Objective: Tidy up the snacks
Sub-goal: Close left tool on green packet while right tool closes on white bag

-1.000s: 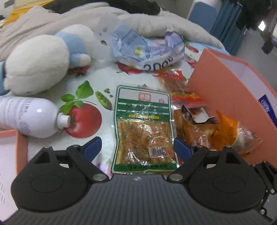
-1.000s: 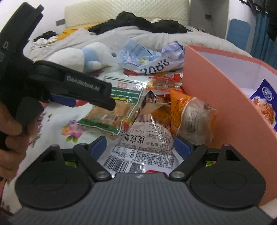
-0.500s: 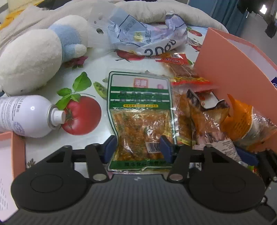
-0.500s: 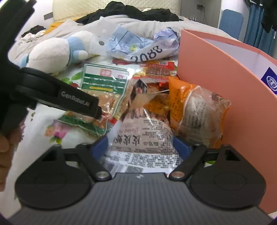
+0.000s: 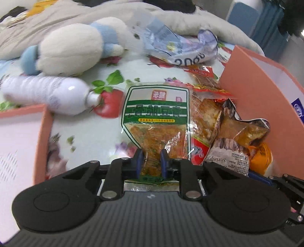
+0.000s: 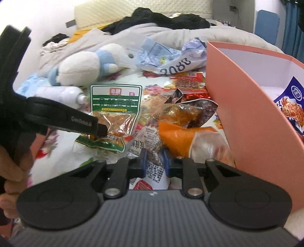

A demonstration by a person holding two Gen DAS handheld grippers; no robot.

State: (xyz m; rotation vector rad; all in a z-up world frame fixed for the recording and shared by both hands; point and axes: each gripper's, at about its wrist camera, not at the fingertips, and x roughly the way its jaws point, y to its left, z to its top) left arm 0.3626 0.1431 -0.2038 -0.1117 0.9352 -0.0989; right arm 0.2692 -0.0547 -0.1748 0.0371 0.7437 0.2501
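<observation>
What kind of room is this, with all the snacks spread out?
Most likely a bedroom: the snack packets lie on a flower-printed bedsheet, beside a plush toy and a rumpled grey quilt, with a padded headboard behind.

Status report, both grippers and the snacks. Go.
Left gripper closing on green snack packet. Right gripper closing on white shrimp packet. Pink box at right, path clear.
</observation>
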